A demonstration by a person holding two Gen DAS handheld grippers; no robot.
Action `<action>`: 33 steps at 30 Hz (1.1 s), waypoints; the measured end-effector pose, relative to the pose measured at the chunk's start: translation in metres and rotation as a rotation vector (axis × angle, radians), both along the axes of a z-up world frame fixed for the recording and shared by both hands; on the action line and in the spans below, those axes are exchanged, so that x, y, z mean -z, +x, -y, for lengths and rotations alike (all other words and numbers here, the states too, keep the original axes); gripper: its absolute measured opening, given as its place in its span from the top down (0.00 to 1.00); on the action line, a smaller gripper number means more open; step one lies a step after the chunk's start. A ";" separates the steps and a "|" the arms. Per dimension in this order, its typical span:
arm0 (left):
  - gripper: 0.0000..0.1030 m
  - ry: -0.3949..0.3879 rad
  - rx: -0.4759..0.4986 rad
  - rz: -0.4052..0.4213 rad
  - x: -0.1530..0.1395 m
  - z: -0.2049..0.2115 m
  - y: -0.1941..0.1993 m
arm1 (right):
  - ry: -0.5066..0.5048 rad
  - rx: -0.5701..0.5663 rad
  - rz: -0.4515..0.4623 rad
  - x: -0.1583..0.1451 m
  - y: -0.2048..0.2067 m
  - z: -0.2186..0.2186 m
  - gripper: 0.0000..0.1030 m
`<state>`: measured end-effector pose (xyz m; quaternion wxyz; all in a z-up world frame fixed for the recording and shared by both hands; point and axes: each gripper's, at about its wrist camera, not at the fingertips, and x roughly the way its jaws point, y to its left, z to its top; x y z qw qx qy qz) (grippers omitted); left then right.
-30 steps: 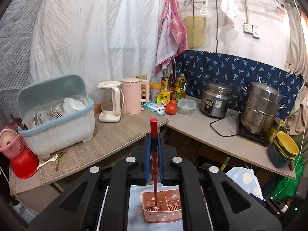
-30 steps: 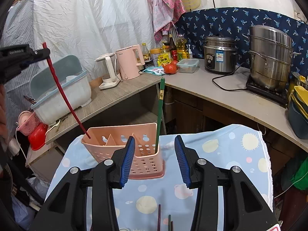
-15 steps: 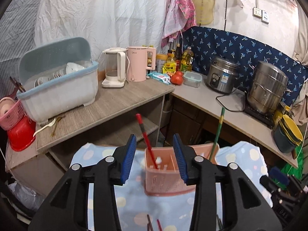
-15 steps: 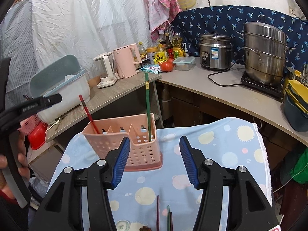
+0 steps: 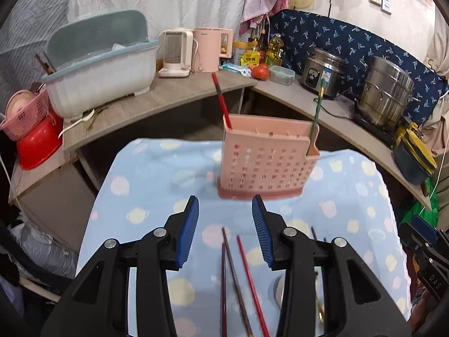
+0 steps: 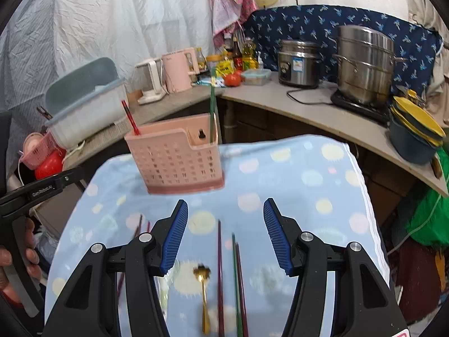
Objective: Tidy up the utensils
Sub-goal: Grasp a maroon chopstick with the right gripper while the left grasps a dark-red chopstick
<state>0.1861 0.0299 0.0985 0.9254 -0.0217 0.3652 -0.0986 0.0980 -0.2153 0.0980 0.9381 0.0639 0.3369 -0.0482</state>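
Two grippers, left (image 5: 225, 224) and right (image 6: 225, 231), hover before the pink caddy (image 5: 266, 158), fingers spread, empty; two chopsticks stand inside: red (image 5: 221, 99), green (image 5: 318, 109).

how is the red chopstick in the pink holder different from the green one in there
The red chopstick stands at the left end of the pink perforated plastic holder, while the green chopstick stands at its right end. The red chopstick leans left; the green chopstick is close to upright. The red chopstick is plain red; the green chopstick bears a small yellowish band near its top. Both are thin sticks rising above the rim.
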 end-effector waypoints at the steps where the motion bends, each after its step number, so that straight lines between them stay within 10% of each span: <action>1: 0.63 -0.001 0.001 -0.010 0.005 -0.001 -0.006 | -0.001 0.003 -0.011 0.005 -0.007 0.000 0.47; 17: 0.63 -0.002 0.020 -0.216 0.132 -0.019 -0.120 | 0.005 0.062 -0.227 0.114 -0.116 0.007 0.48; 33: 0.63 0.013 0.032 -0.228 0.154 -0.018 -0.152 | 0.019 0.065 -0.260 0.141 -0.143 -0.003 0.50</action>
